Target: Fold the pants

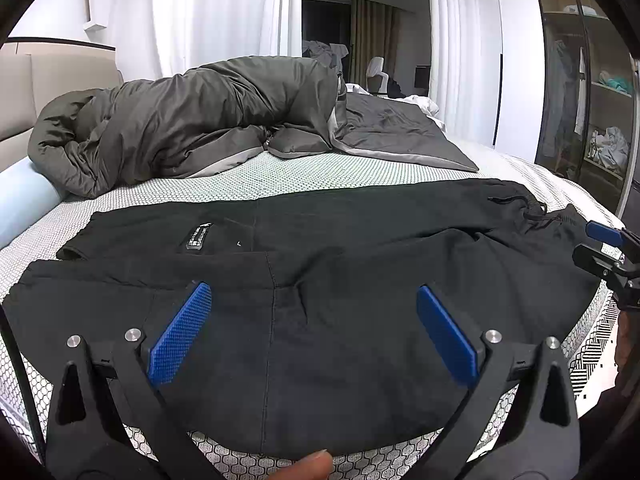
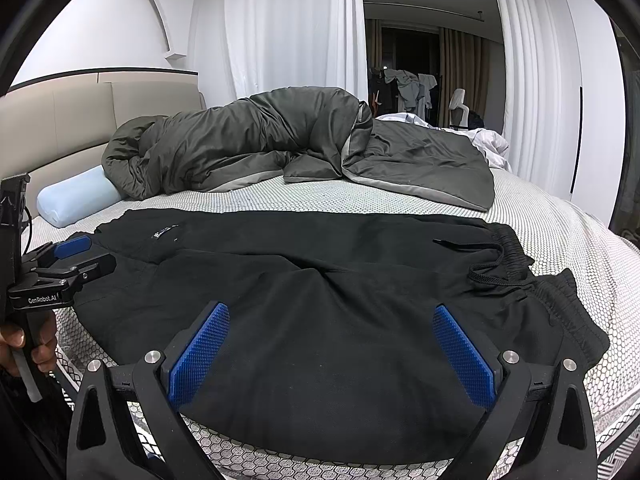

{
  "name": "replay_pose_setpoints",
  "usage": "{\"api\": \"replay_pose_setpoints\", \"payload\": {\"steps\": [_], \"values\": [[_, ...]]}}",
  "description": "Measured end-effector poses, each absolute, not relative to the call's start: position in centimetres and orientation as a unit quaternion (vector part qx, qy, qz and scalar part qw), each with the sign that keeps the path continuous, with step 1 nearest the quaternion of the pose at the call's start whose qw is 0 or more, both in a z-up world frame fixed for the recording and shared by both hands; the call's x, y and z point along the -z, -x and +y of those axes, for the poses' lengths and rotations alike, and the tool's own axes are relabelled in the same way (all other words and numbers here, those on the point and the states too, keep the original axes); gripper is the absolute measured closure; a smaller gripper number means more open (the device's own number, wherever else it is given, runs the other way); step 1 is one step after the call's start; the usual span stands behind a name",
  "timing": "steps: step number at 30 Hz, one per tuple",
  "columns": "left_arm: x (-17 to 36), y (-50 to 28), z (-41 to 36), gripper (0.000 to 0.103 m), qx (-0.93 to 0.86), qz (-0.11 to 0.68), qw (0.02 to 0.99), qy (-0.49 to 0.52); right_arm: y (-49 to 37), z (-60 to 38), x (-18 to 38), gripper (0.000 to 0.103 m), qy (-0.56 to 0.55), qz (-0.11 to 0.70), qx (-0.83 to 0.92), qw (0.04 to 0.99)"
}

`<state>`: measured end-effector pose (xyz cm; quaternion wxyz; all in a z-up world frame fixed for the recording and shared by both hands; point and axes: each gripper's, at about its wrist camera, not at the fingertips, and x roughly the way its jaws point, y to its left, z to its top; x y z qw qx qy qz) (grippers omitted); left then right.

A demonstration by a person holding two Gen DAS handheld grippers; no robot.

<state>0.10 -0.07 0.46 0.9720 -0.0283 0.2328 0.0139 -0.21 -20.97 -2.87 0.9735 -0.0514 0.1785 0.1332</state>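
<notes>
Both claws, left gripper (image 1: 314,334) and right gripper (image 2: 330,356), gape wide and empty over the near edge of the black pants (image 1: 320,264) (long axis left-right, waistband (image 2: 516,256) nearer the right one).

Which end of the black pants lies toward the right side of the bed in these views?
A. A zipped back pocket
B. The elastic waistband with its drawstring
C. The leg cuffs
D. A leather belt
B: in the right wrist view the gathered waistband and its black drawstring sit at the right end of the pants, which lie on the bed.
</notes>
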Motion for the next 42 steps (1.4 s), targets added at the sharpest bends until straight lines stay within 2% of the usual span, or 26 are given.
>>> {"api": "replay_pose_setpoints", "payload": {"steps": [24,31,34,39,42], "values": [[-0.9,-0.3,0.0,0.001,-0.015,0.232,0.972,0.028,0.2,-20.9,3.0,0.0,0.051,0.179,-0.132,0.974],[-1.4,0.7,1.6,0.001,-0.03,0.233,0.971,0.043,-0.7,-21.7,3.9,0.0,0.042,0.202,-0.141,0.968],[-1.5,1.6,3.6,0.001,-0.045,0.235,0.969,0.068,-0.8,-23.0,3.1,0.0,0.042,0.208,-0.139,0.967],[-2.1,4.9,12.3,0.001,-0.114,0.233,0.947,0.192,0.0,-26.5,0.9,0.0,0.06,0.211,-0.116,0.969],[-2.1,7.1,17.4,0.001,-0.163,0.228,0.931,0.231,0.0,-29.3,0.1,0.0,0.068,0.214,-0.088,0.971]]}}
